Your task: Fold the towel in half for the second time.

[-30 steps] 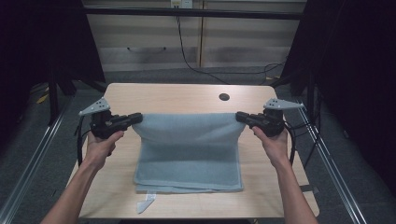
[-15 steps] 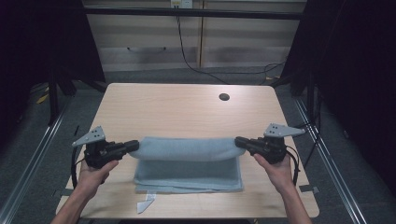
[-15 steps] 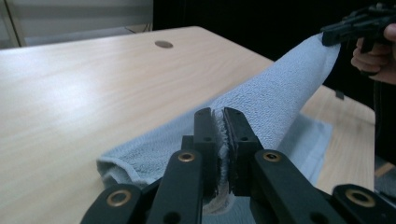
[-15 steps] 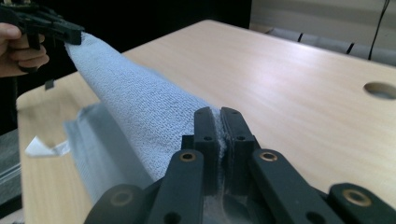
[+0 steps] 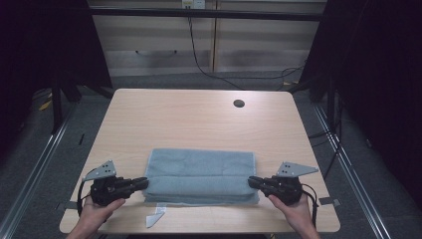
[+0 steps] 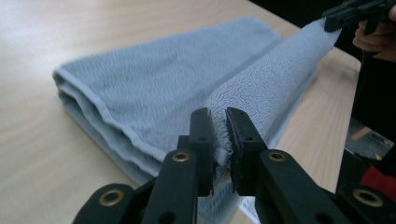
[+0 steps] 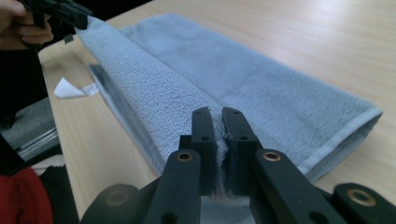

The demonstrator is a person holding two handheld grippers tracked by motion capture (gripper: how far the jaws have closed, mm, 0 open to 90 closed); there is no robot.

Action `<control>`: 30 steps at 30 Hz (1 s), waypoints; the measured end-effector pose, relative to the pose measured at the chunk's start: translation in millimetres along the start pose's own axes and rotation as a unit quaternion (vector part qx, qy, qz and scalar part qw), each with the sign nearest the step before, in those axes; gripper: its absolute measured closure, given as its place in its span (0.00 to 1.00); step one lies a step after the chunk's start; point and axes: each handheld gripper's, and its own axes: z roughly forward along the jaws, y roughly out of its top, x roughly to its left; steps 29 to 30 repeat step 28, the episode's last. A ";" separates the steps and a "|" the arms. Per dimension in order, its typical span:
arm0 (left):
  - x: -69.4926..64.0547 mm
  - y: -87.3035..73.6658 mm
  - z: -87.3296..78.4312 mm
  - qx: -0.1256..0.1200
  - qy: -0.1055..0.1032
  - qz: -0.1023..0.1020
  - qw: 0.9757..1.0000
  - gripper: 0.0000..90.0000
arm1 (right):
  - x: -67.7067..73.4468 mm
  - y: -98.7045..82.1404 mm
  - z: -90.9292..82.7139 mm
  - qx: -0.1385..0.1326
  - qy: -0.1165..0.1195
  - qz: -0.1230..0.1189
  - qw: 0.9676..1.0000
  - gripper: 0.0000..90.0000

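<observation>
One folded blue towel (image 5: 201,174) lies on the wooden surface (image 5: 199,119). Two grippers hold its near edge: the left gripper (image 5: 142,183) and the right gripper (image 5: 254,181). Their fingers have just been opening a little, yet they still pinch the cloth. One white paper scrap (image 5: 155,217) lies nearby.

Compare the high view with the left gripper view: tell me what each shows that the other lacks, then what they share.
High view alone: the round hole at the table's far side, the white paper scrap by the near edge, and the left hand. Left gripper view alone: towel cloth up close between its own black jaws. Both: the folded grey towel, the wooden table, and the right hand-held gripper at the towel's other corner.
</observation>
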 end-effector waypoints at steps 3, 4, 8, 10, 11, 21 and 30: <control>-0.6 -4.8 -0.6 0.006 -0.001 0.000 1.000 0.84 | 2.1 -5.7 -0.2 0.007 0.001 0.004 1.000 0.87; -0.7 -4.7 -1.6 0.001 -0.004 -0.002 1.000 0.79 | 2.3 -6.9 -1.1 0.006 0.002 0.009 1.000 0.86; 1.4 -1.0 -7.7 -0.019 -0.008 -0.008 1.000 0.68 | 3.0 -6.8 -4.7 -0.009 0.003 0.015 1.000 0.78; 3.4 0.7 -9.5 -0.020 0.002 -0.015 1.000 0.60 | 3.3 -4.7 -6.8 -0.018 -0.004 0.015 1.000 0.72; 5.2 1.1 -9.8 -0.021 0.003 -0.022 1.000 0.58 | 3.0 -3.7 -8.1 -0.023 -0.010 0.018 1.000 0.69; 35.4 2.1 -15.3 -0.013 0.078 -0.048 0.996 0.38 | -25.7 -11.4 -24.8 -0.060 -0.092 0.064 0.992 0.52; 56.3 -7.1 -15.0 -0.002 0.131 -0.079 0.988 0.34 | -44.3 -22.5 -32.1 -0.061 -0.140 0.091 0.984 0.46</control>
